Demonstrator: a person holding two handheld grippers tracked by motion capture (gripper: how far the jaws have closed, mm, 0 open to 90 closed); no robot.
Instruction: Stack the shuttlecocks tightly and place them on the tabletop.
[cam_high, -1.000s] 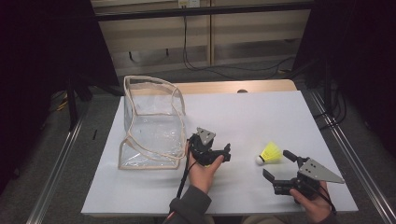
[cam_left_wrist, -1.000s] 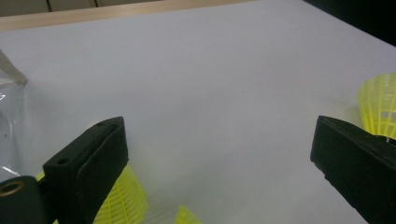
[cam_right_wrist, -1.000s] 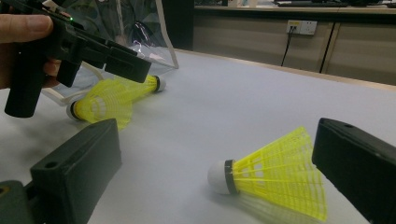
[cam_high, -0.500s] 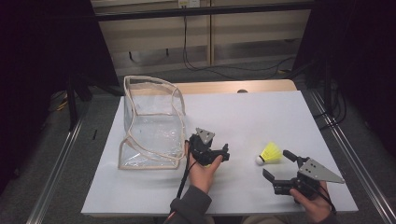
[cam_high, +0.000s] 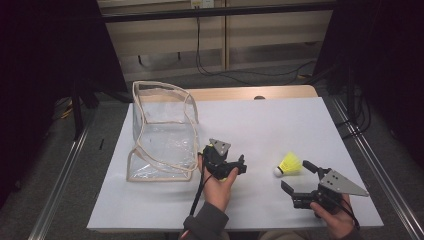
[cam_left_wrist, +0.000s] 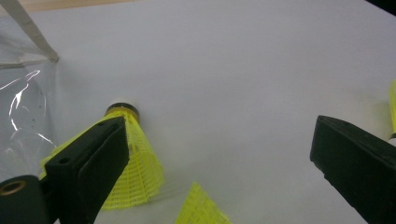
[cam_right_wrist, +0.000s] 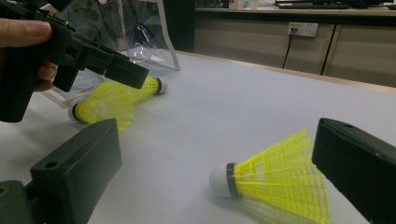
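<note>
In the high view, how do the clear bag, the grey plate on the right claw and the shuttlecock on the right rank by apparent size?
1. clear bag, by far the largest.
2. grey plate on the right claw.
3. shuttlecock.
The plate sits slightly nearer the camera, so items 2 and 3 are uncertain.

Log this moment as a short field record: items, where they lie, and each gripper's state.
surface: white table top
container: clear bag, on the table's left part
shuttlecocks near left gripper: two yellow shuttlecocks, lying on the table beside the bag
shuttlecock near right gripper: third shuttlecock, lying on its side
left gripper: jaws open, over the pair
right gripper: jaws open, just short of the third shuttlecock
</note>
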